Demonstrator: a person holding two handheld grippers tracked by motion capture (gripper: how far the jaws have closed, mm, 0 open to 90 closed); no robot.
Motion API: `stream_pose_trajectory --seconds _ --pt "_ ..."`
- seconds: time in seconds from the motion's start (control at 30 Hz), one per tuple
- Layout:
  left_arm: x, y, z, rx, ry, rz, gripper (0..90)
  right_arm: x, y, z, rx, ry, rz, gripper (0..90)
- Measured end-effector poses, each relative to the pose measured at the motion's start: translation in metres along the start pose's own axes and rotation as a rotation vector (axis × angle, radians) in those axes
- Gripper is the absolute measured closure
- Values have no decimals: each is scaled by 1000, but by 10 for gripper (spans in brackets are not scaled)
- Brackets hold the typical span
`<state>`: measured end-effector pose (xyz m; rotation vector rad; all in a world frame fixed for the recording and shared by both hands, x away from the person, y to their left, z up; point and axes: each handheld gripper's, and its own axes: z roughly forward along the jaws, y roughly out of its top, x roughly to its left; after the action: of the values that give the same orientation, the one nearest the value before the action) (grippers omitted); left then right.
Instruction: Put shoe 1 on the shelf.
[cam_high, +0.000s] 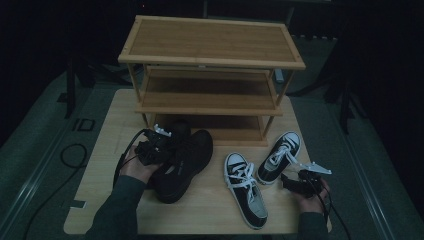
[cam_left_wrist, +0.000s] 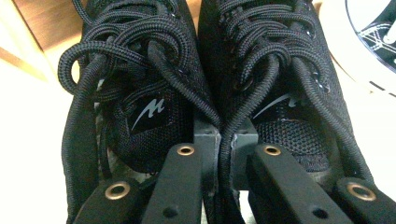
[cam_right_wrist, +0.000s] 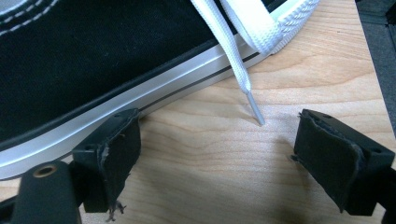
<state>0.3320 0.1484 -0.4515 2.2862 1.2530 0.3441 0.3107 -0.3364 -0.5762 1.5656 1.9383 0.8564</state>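
Left gripper (cam_left_wrist: 218, 140) clamps both black shoes' (cam_high: 182, 160) inner collars together, lifting as pair. Right gripper (cam_right_wrist: 212, 158), jaws apart, at sneaker's (cam_right_wrist: 93, 60) 5 o'clock on desk (cam_high: 210, 210).

The room is dim, its far side nearly black. A pale wooden table (cam_high: 105, 200) with rounded corners stands on grey-green carpeted floor (cam_high: 40, 135). At the table's far edge stands a three-tier bamboo shoe rack (cam_high: 210, 42), its top shelf catching the most light. A black cable (cam_high: 72, 155) loops on the floor to the left, and dark stand legs (cam_high: 345, 107) rise on the right.
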Motion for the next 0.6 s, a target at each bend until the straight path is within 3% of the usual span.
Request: stream_pose_trajectory --seconds 0.6 --pt "-3 23 25 13 29 -14 854 0 0 0 0 1 0 143"
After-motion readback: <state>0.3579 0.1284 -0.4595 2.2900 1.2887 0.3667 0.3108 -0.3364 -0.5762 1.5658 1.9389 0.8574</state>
